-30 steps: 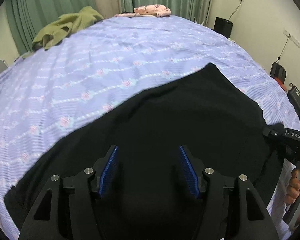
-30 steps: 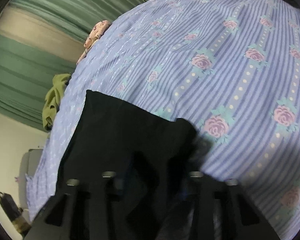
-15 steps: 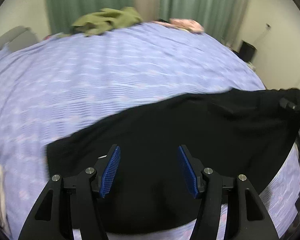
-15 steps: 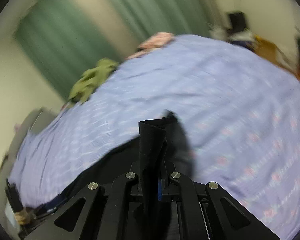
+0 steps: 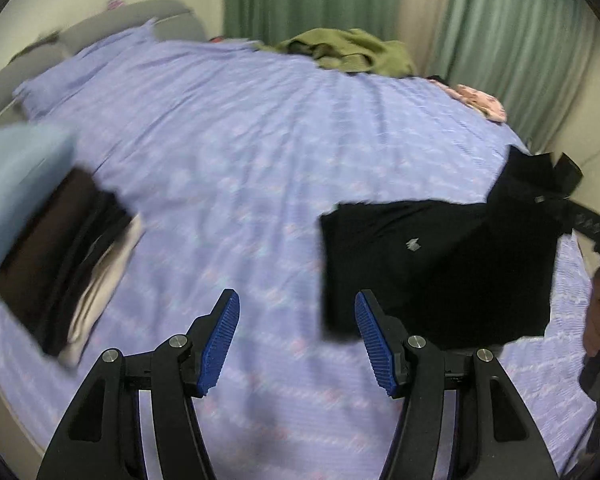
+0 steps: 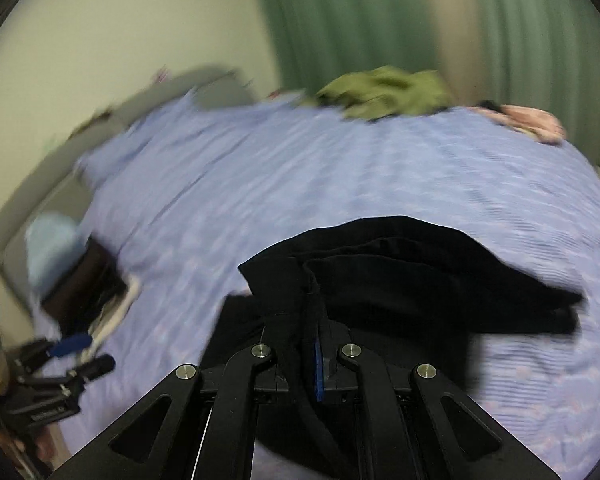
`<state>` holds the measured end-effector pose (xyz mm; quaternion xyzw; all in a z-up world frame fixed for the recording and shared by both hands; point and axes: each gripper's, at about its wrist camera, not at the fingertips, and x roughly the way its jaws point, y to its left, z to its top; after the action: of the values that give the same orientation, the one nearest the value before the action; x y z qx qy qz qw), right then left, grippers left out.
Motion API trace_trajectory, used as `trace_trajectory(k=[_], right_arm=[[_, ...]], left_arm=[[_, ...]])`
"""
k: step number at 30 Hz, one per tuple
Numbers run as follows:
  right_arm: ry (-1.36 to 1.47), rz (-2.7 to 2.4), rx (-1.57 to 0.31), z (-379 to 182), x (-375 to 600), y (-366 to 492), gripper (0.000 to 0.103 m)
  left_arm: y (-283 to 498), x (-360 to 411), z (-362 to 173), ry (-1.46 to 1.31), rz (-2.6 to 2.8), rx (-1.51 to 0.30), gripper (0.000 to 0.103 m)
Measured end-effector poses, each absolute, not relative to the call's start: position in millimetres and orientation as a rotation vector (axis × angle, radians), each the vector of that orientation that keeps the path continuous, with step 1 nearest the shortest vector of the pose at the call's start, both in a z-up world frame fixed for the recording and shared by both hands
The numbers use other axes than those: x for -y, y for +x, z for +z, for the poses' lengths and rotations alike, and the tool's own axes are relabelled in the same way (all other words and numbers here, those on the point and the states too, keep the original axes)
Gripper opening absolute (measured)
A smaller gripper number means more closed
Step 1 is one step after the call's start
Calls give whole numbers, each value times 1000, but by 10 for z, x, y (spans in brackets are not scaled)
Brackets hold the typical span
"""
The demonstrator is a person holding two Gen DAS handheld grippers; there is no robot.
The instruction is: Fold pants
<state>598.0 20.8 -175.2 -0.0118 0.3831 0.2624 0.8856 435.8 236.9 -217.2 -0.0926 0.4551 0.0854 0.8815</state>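
The black pants [image 5: 440, 264] lie folded on the purple flowered bedsheet [image 5: 240, 168], with one end lifted at the right. My right gripper [image 6: 314, 344] is shut on a bunched fold of the black pants [image 6: 400, 276] and holds that edge above the bed; it also shows in the left wrist view [image 5: 568, 200]. My left gripper [image 5: 296, 340] is open and empty, with blue pads [image 5: 220, 340], above bare sheet just left of the pants. It also shows in the right wrist view [image 6: 60, 364].
A stack of folded clothes [image 5: 60, 264] with a light blue item [image 5: 16, 168] on top sits at the left of the bed. A crumpled green garment [image 5: 352, 52] and a pink garment [image 5: 480, 100] lie at the far edge before green curtains.
My right gripper closed on the pants' edge and lifted it over, folding the pants shorter. My left gripper swung left, off the pants, and now sits over bare sheet.
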Motion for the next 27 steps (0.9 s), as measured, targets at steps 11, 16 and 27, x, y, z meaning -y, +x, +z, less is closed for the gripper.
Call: trace_trajectory(k=[11,16,27], right_arm=[[-294,768,-1014,-2726,-1609,5460,8],[-289,773,-1100,-2971,-1748,5435,40],[-69,651,-876,-2022,-690,5156,67]], left_arm=[[3734,-2799,-2452,-203,273,-1010,59],[3747,-2815,-2474,-155,303,-1013,64],[4155,-2179,-2068,-31,78,-899,67]])
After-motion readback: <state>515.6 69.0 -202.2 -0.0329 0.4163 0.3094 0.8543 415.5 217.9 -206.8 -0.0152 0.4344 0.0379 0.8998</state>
